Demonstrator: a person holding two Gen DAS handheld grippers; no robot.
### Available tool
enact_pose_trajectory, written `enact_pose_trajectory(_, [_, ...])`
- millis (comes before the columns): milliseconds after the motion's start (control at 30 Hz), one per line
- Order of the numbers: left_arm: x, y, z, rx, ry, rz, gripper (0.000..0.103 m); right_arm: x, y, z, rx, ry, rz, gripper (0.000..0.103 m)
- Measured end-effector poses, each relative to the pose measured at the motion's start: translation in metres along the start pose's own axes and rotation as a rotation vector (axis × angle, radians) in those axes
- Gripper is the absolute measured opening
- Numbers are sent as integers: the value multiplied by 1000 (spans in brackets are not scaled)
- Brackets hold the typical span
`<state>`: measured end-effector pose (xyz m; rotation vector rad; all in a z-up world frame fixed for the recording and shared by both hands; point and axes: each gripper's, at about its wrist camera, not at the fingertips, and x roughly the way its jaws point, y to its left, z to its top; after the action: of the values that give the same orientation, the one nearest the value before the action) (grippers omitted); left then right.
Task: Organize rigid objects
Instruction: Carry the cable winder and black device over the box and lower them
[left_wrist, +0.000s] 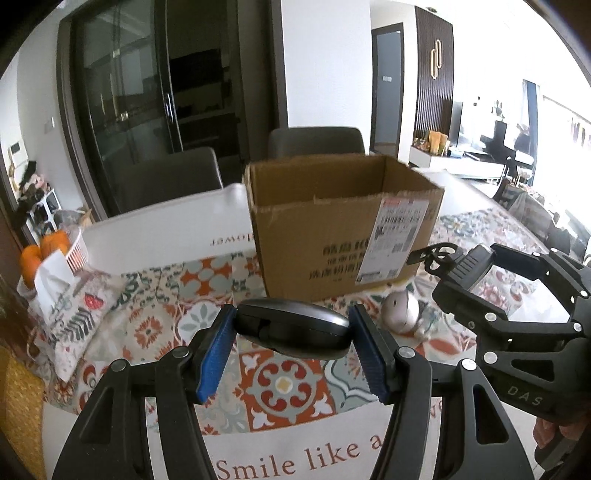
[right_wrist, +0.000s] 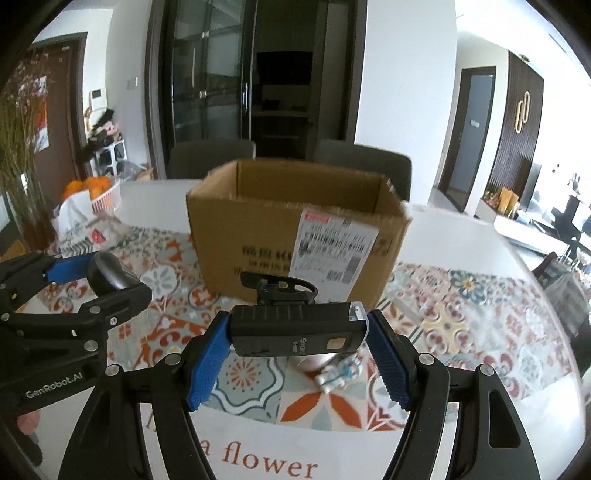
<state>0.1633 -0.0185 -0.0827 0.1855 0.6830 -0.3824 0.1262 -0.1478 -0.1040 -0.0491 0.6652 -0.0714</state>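
The left hand-held gripper (left_wrist: 291, 334) clamps a dark grey oval plastic computer mouse (left_wrist: 291, 328) across its length, above the patterned table (left_wrist: 280, 384). Its rounded, glossy shell looks light, stiff and probably slippery. The right hand-held gripper (right_wrist: 299, 332) grips a black rectangular plastic bike light (right_wrist: 295, 328) by its flat ends, a firmer hold. Both hover before the open brown cardboard box (right_wrist: 258, 229).

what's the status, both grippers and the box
Left gripper shut on dark oval case. Right gripper shut on black bike light. Open cardboard box ahead. Small figurine on the table below.
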Motion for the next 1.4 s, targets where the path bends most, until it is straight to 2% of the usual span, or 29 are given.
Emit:
enact_pose_trajectory(367, [-22,-7,42,14,-81,0,62,-32,-14,40,-4,-101,-23,73])
enact_pose_trajectory(700, [-27,-7,84,13,-143,-1,62,-39,-27,78,15,-163,-18,73])
enact_pose_trajectory(1033, [-10,-11,116,21,-162,8,62,-24,-42,109,25,-191,-8,73])
enact_pose_trajectory(1400, [23,-7,145,6,-121,1,62,15,-57,137,45,-141,30,73])
